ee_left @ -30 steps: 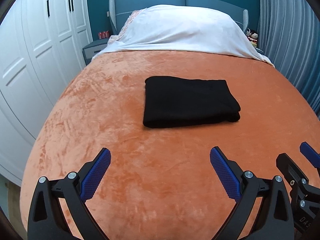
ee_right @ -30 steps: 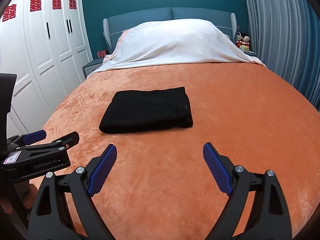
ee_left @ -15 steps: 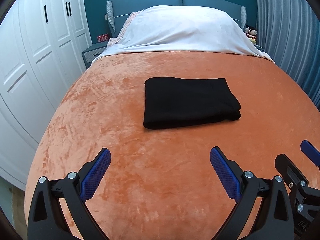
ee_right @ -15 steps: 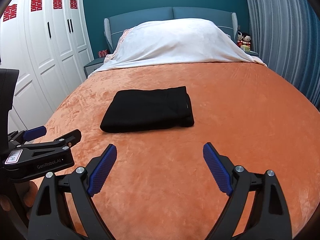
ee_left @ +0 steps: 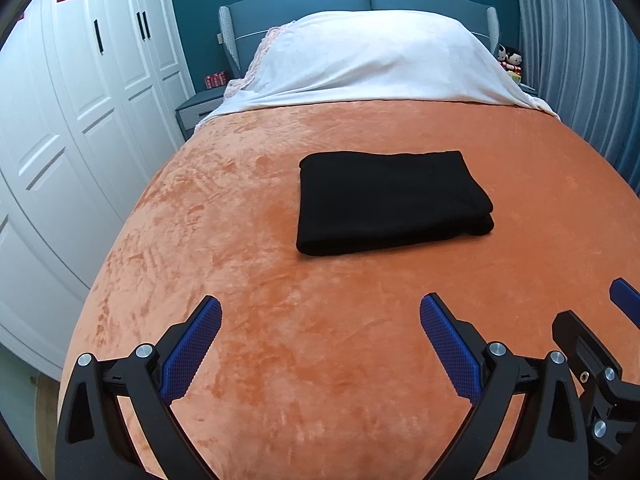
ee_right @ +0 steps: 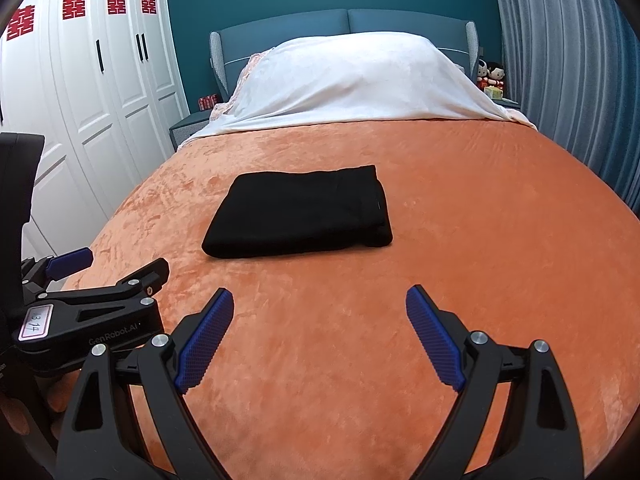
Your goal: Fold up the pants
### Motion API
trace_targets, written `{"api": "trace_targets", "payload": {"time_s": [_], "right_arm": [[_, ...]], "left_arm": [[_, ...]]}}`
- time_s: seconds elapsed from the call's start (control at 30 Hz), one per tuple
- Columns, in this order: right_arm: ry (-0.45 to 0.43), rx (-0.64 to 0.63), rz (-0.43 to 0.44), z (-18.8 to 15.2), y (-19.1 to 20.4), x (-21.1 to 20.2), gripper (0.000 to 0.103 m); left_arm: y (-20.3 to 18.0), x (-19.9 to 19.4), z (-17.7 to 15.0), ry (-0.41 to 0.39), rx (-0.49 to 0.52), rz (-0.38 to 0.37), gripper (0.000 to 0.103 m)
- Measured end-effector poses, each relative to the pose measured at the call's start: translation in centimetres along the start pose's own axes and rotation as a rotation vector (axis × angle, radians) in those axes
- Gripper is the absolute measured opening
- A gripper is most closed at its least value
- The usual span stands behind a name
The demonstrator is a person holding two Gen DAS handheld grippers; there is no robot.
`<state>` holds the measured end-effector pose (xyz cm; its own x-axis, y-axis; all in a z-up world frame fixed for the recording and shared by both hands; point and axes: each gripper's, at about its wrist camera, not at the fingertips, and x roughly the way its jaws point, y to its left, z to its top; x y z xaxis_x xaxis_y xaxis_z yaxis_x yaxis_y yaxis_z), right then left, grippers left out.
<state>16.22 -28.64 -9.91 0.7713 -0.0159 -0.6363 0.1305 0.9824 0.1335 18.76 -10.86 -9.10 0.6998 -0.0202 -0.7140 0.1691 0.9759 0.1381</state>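
Bedspread [ee_left: 280, 360], orange and plush, fills both of your views, running under the jaws and up to a white sheet [ee_left: 372, 60] heaped at the blue headboard [ee_left: 320, 0]. White wardrobe [ee_left: 80, 100] stands off beyond your left jaws; grey curtain [ee_right: 560, 60] hangs beyond your right ones. Ahead of both grippers, well clear of the tips, the black pants [ee_left: 384, 200] lie as a flat, layered rectangle on the cover, thick rolled edge toward the right.

Your left gripper [ee_left: 320, 344] hangs above bare cover with its jaws spread wide and nothing between them. Your right gripper [ee_right: 320, 336] does the same, jaws about as wide as they go, holding nothing.

By the look of it, the folding is done or nearly so, and you are standing back from the bundle. If another fold is wanted, you would need to reach forward and take the two near corners together; otherwise nothing is left but to withdraw. Nothing lies between jaws and pants. Two small dolls [ee_right: 490, 74] sit far off by the curtain, no obstacle.
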Motion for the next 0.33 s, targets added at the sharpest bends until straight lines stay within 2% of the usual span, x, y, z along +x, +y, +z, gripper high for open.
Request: {"api": "trace_targets", "payload": {"time_s": [0.13,0.33], "right_arm": [[0.011,0.001,0.0,-0.4,-0.1,0.1,0.086],[0.033,0.0,0.001,-1.3,0.0,-0.1,0.086]], "left_arm": [[0.0,-0.1,-0.4,0.005,0.014,0.023,0.098],[0.5,-0.2,-2.1,0.045,-0.008,0.002,0.098]]}}
